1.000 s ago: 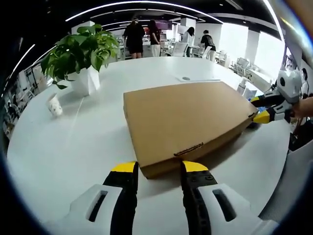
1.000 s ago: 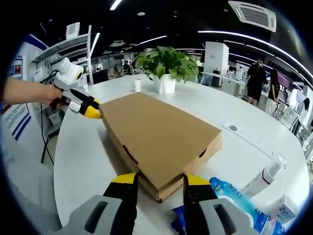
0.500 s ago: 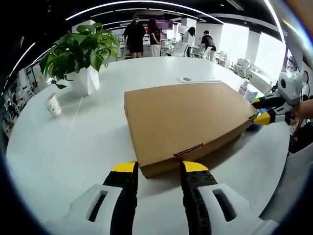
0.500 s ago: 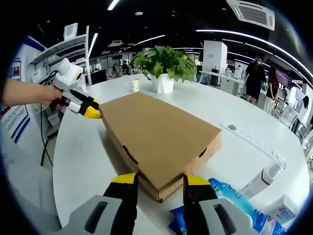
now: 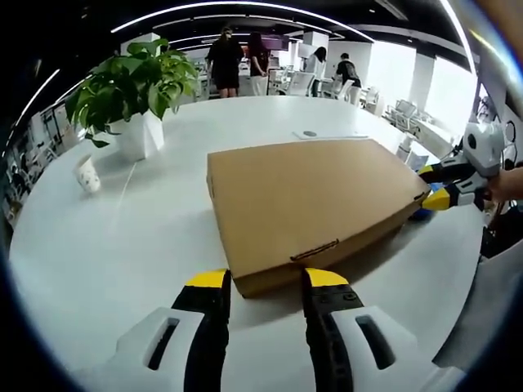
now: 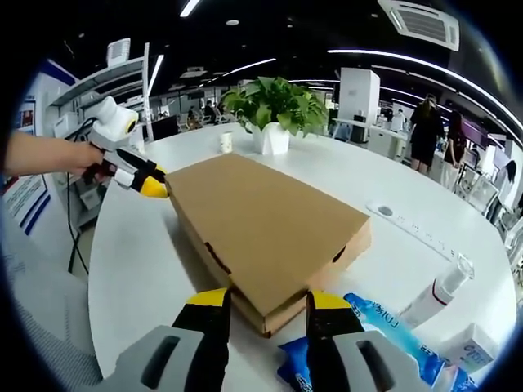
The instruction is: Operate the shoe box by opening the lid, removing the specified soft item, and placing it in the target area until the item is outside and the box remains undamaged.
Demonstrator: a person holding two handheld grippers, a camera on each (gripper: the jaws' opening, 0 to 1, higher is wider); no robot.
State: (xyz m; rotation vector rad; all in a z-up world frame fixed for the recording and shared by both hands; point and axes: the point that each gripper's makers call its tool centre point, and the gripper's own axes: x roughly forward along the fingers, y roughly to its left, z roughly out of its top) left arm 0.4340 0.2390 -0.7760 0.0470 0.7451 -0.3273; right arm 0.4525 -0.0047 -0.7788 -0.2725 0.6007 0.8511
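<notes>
Flanking closed shoe box (image 5: 315, 200), grippers parted

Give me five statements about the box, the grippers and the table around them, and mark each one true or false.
1. The shoe box lies flat on the white table with its lid shut. True.
2. The left gripper is shut on a soft item. False: its jaws stand apart at one corner of the box, holding nothing.
3. The right gripper has its jaws either side of a box corner. True.
4. The potted plant stands on top of the box. False: it stands on the table beyond the box, beside a small paper cup.
5. A blue packet lies on the table by the right gripper. True.
</notes>
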